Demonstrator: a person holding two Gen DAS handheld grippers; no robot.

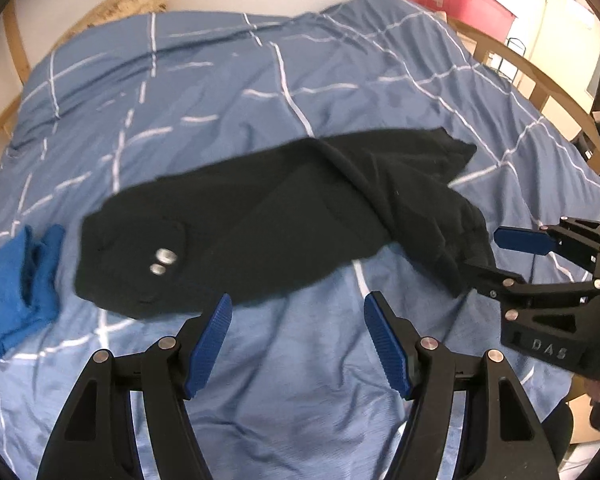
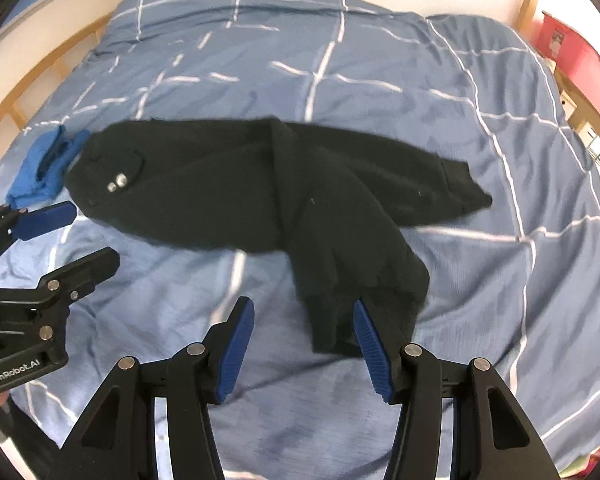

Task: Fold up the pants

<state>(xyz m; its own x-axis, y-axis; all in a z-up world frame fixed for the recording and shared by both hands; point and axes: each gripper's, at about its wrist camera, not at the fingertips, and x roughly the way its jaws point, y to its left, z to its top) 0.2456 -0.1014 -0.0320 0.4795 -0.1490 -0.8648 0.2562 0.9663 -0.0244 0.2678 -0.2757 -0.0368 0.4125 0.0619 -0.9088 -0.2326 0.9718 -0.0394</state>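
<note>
Lying blurred on the bedspread (image 1: 260, 80), black pants (image 1: 260, 216) — both tools (image 1: 298, 344) (image 2: 304, 344) gape, empty.

Bare duvet (image 1: 300, 360) before both jaws

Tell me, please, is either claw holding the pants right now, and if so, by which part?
Neither. The left claw and right claw are both open above the duvet; the black pants lie loose, one leg cuff near the right claw, ungripped.
</note>
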